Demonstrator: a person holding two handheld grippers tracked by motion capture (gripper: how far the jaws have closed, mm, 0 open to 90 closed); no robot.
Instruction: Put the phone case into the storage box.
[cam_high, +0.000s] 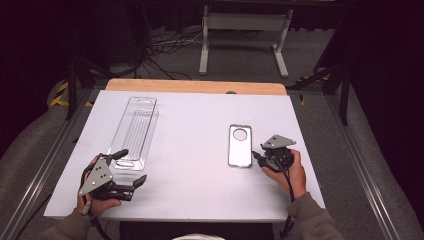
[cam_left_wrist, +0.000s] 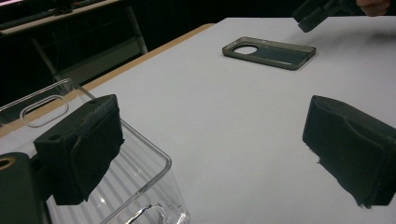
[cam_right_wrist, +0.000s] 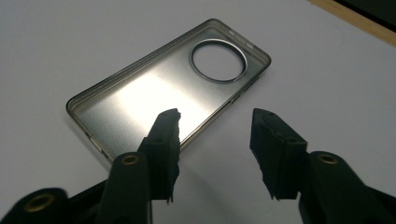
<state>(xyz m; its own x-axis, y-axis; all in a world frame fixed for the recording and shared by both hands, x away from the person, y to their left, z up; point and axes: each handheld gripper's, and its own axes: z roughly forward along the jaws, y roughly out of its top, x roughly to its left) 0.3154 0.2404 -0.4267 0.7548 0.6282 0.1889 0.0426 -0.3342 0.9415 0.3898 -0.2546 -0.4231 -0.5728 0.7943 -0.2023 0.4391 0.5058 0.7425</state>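
A clear phone case (cam_high: 240, 146) with a round camera hole lies flat, open side up, on the white table (cam_high: 200, 120), right of centre. My right gripper (cam_high: 257, 156) sits just off its near right edge, open. In the right gripper view the case (cam_right_wrist: 154, 93) lies ahead and left of the jaws, and the right gripper (cam_right_wrist: 217, 126) has only bare table in its gap. My left gripper (cam_high: 131, 166) is open at the near left. A clear plastic packaging tray (cam_high: 135, 131) reaches to its far jaw. From the left gripper (cam_left_wrist: 212, 140), the tray (cam_left_wrist: 135, 182) shows beside one jaw.
The table's far side ends in a wooden strip (cam_high: 195, 86). Beyond it on the floor are a white stand (cam_high: 245, 30) and loose cables (cam_high: 165, 47). Metal rails (cam_high: 40, 165) run along both sides. The case (cam_left_wrist: 269, 52) and right gripper (cam_left_wrist: 310, 18) appear far off in the left gripper view.
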